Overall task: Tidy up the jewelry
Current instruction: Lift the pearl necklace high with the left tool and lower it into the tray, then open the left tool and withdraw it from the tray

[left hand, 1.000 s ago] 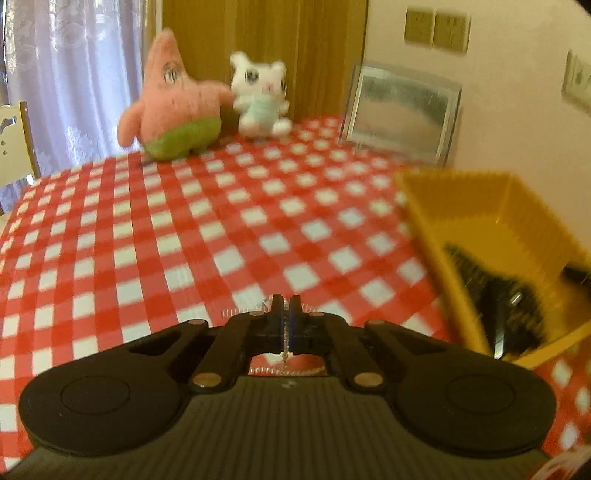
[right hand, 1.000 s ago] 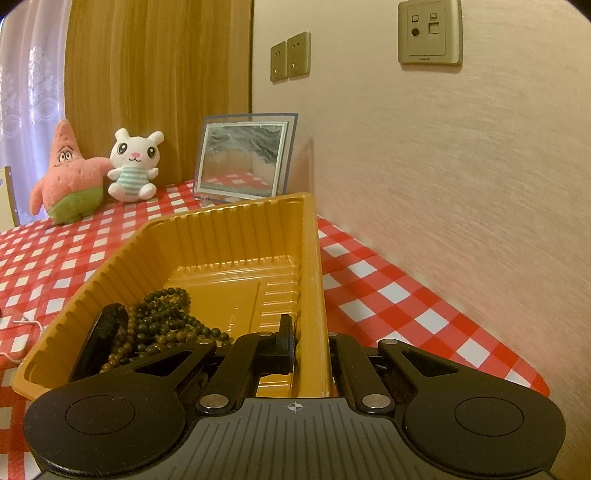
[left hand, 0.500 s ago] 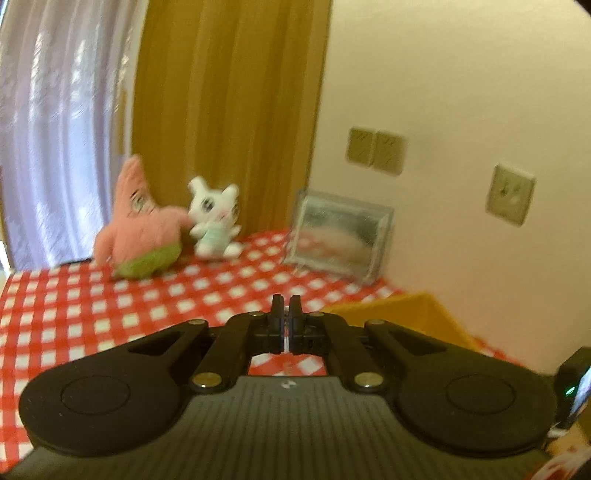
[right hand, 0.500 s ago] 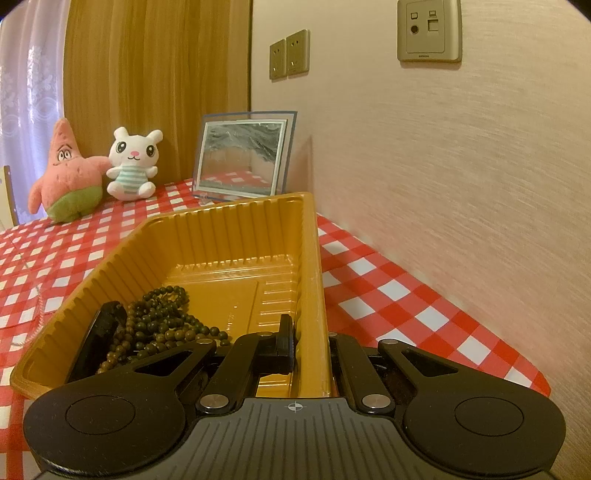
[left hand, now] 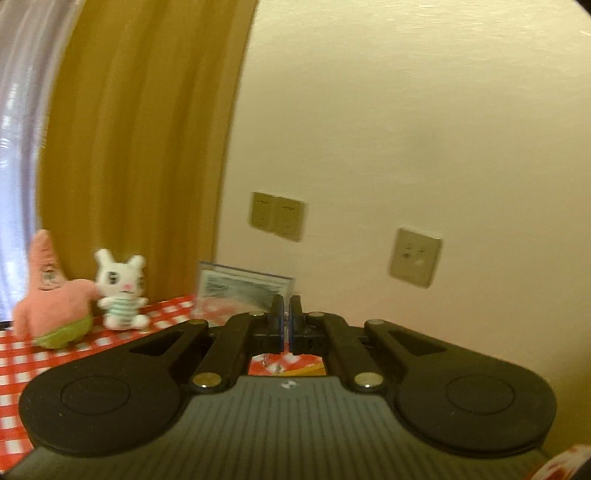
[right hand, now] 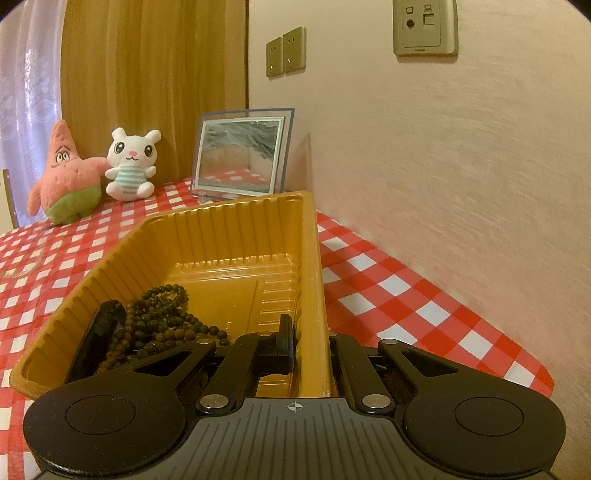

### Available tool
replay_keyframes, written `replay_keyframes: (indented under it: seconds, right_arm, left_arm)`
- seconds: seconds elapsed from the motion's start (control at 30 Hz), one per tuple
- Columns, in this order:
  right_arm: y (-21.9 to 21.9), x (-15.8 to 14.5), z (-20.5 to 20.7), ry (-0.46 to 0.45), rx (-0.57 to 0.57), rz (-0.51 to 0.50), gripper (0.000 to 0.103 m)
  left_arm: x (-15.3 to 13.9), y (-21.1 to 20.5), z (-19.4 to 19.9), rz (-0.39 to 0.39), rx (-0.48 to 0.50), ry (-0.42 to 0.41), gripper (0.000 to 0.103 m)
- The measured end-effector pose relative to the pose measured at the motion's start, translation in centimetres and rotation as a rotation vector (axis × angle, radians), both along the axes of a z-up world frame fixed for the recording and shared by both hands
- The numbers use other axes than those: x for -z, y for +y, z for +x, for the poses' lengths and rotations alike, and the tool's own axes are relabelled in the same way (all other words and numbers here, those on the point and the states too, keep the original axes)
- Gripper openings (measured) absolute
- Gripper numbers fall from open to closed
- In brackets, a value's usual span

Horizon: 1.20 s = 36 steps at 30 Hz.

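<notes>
A yellow ribbed plastic tray (right hand: 236, 236) stands on the checked tablecloth by the wall. A dark bead necklace (right hand: 159, 321) and a black item (right hand: 98, 339) lie in its near left corner. My right gripper (right hand: 310, 343) is shut on the tray's right wall, one finger inside, one outside. My left gripper (left hand: 285, 321) is raised and shut on a thin silvery chain (left hand: 273, 363) that hangs below the fingers; a corner of the tray (left hand: 310, 367) shows beneath it.
A pink starfish plush (right hand: 64, 177) and a white bunny plush (right hand: 131, 166) stand at the back of the table. A framed mirror (right hand: 242, 153) leans by the wall. Wall sockets (right hand: 424, 27) are above. The table's right edge runs along the wall.
My left gripper rose from the tablecloth with the chain and tilted up toward the wall, moving over toward the tray. The right gripper and tray stayed still.
</notes>
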State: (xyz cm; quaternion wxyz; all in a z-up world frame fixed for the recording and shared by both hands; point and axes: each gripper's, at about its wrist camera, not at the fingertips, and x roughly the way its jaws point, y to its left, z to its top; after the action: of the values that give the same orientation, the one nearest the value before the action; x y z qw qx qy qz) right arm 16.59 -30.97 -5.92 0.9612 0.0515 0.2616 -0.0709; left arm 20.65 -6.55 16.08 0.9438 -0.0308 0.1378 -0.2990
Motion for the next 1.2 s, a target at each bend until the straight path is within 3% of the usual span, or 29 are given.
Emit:
replay_keyframes:
  seconds: [0.17,0.27,0.47,0.63,0.83,1.03,1.2]
  right_arm:
    - [0.0,-0.1,-0.1,-0.005,-0.002,0.004,0.004]
    - [0.1,-0.2,-0.1,-0.008,-0.005,0.005,0.004]
    - [0.1,-0.2,-0.2,-0.006,-0.004,0.007,0.004]
    - [0.0,-0.2,-0.1,-0.004,-0.003,0.012,0.004]
    - [-0.1,-0.1,0.0,-0.003,-0.001,0.016,0.004]
    - [-0.1,-0.1,0.2,-0.008,0.000,0.017,0.004]
    - [0.1,-0.1,0.7,-0.015,-0.009,0.013,0.004]
  left_arm:
    - [0.8,-3.1,0.5,-0.027,0.067,0.035,0.001]
    - [2.5,-4.6,1.7,-0.043,0.102,0.104,0.001]
    - [7.5,-7.2,3.9,0.022,0.150,0.252,0.002]
    - [10.0,-7.6,3.9,0.074,0.158,0.304,0.012]
    - [10.6,-6.4,3.7,0.093,0.110,0.303,0.021]
    - [11.5,-4.2,3.2,0.174,-0.009,0.284,0.034]
    - [12.7,-1.5,3.2,0.224,-0.104,0.306,0.034]
